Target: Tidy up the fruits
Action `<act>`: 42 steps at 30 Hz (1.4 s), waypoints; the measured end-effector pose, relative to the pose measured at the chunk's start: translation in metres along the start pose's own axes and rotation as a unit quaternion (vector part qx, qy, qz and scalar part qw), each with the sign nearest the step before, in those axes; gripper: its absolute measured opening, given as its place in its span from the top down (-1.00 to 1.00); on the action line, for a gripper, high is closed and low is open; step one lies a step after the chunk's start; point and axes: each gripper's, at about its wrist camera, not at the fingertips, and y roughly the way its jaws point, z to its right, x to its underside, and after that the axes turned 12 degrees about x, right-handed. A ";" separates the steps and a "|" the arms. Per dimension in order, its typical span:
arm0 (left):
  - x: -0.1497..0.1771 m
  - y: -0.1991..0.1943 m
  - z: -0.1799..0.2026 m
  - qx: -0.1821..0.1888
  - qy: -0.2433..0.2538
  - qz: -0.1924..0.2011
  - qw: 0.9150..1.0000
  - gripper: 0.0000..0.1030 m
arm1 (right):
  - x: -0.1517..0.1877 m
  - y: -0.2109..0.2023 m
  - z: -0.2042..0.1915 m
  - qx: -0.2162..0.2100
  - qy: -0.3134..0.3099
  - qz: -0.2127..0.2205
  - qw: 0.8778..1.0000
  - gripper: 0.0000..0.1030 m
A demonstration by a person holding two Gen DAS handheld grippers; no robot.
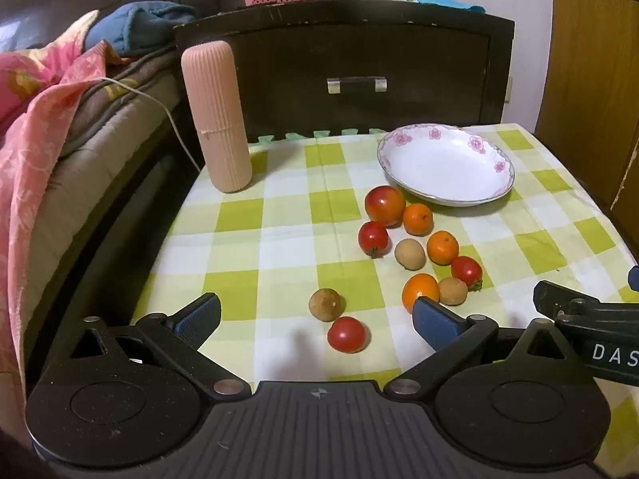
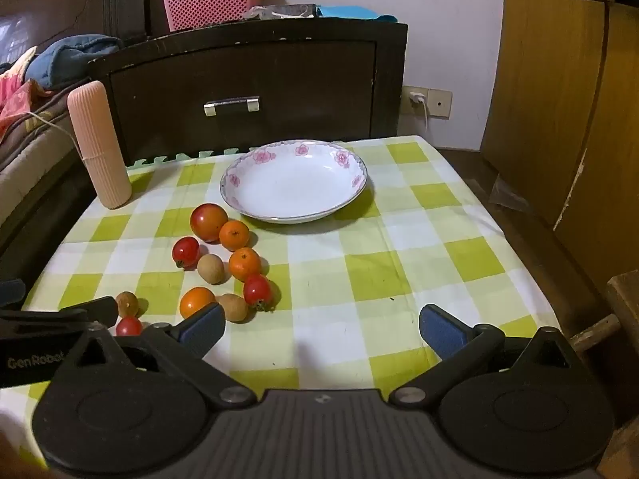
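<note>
— Where do I stand on the fruit job?

— At the start, I'd say. The plate [image 2: 295,183] holds nothing; its white well is bare in both views. All the fruit lies loose on the cloth [image 2: 399,247], in front of the plate and to its left.

— What's out there?

— Ten pieces by my count. A big red-yellow fruit [image 1: 385,205] sits nearest the plate rim, just beside a small orange [image 1: 417,218]. Behind those toward me: a tomato [image 1: 373,238], a longan [image 1: 409,254], a second orange [image 1: 442,247], another tomato [image 1: 466,271], an orange-yellow fruit [image 1: 420,292] touching a brown longan [image 1: 453,291]. Two stray ones lie apart, closest to my left tool: a longan [image 1: 326,304] and a red tomato [image 1: 347,334].

— And the tools?

— My left gripper [image 1: 315,317] is spread wide and empty, with those two strays between its pads. My right gripper [image 2: 321,329] is wide too, holding nothing, over bare cloth.

— What's left?

— Everything, I judge: each piece must still go to the plate. The pink tube [image 1: 216,115] stands off to the left, out of the way.
</note>
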 end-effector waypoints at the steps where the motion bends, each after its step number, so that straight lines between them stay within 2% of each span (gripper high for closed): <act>1: -0.001 0.003 0.004 -0.006 0.001 -0.006 1.000 -1.00 | 0.000 0.001 0.000 0.000 0.000 -0.001 1.000 -0.99; 42: 0.007 0.014 0.001 -0.003 -0.007 -0.028 1.000 -0.99 | 0.006 0.016 -0.005 -0.001 -0.012 -0.027 1.000 -0.98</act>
